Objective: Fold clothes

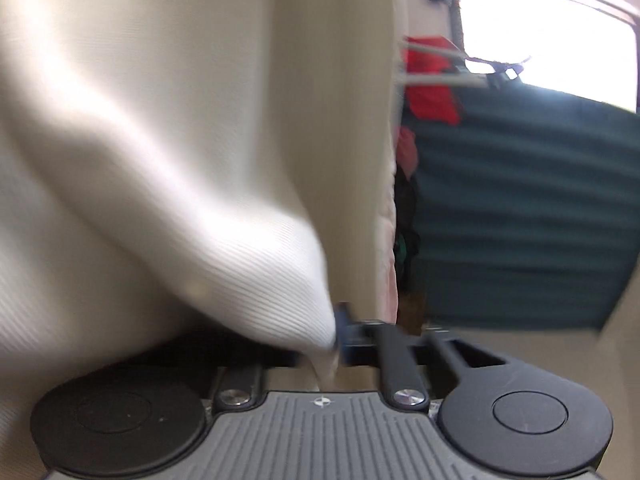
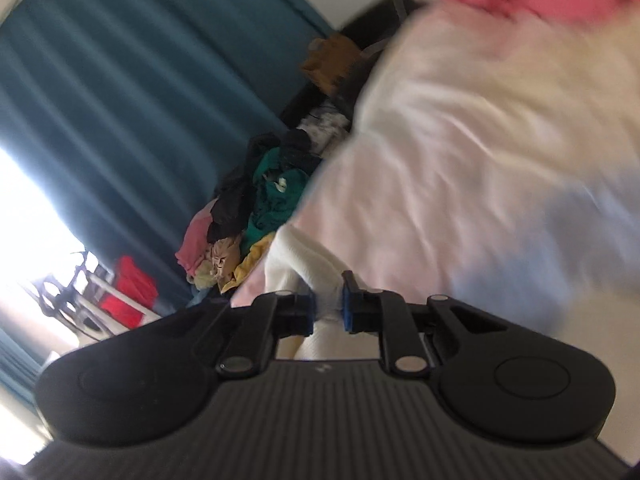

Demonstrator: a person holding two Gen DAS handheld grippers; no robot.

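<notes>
Both grippers pinch the same white ribbed garment (image 1: 168,168): the left gripper (image 1: 338,336) clamps a fold that billows up and to its left, and the right gripper (image 2: 328,308) nips a bunched edge directly between its blue pads (image 2: 347,308). To fold it well, the person should probably draw the two grips apart until the cloth hangs flat, then lower it onto the pale pink bed sheet (image 2: 460,152) ahead of the right gripper, well clear of the pile of clothes (image 2: 256,208) to its front left.
</notes>
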